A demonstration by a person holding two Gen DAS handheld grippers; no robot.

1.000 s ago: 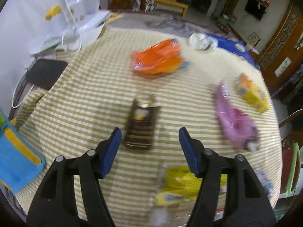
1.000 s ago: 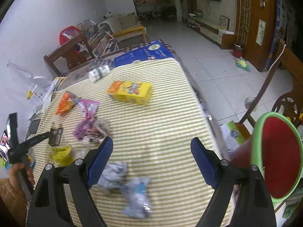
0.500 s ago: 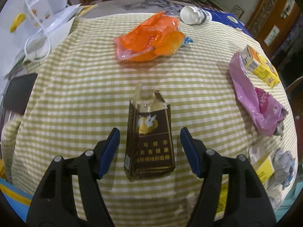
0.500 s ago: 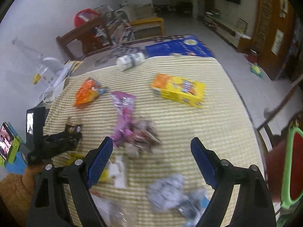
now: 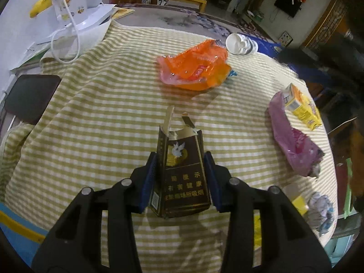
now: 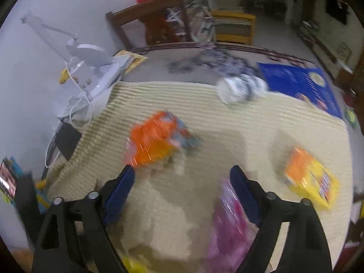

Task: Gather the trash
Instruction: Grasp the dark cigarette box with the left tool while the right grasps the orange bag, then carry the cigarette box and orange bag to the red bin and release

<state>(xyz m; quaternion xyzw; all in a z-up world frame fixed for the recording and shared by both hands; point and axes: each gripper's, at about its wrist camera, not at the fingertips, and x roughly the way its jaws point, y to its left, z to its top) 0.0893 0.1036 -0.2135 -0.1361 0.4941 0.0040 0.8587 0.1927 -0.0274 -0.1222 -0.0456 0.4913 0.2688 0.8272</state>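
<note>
- Cigarette pack [image 5: 182,173], brown with a torn top, sits on the striped bench [image 5: 102,118] cloth, clamped between the left gripper [image 5: 182,179] jaws.
- Right gripper [image 6: 182,191] jaws spread wide above the orange wrapper [image 6: 157,136].

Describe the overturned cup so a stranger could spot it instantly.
Start at the green-striped tablecloth and go to its far edge. Just past the orange wrapper lies the paper cup on its side, the only white, round-mouthed item among crumpled wrappers.
</note>
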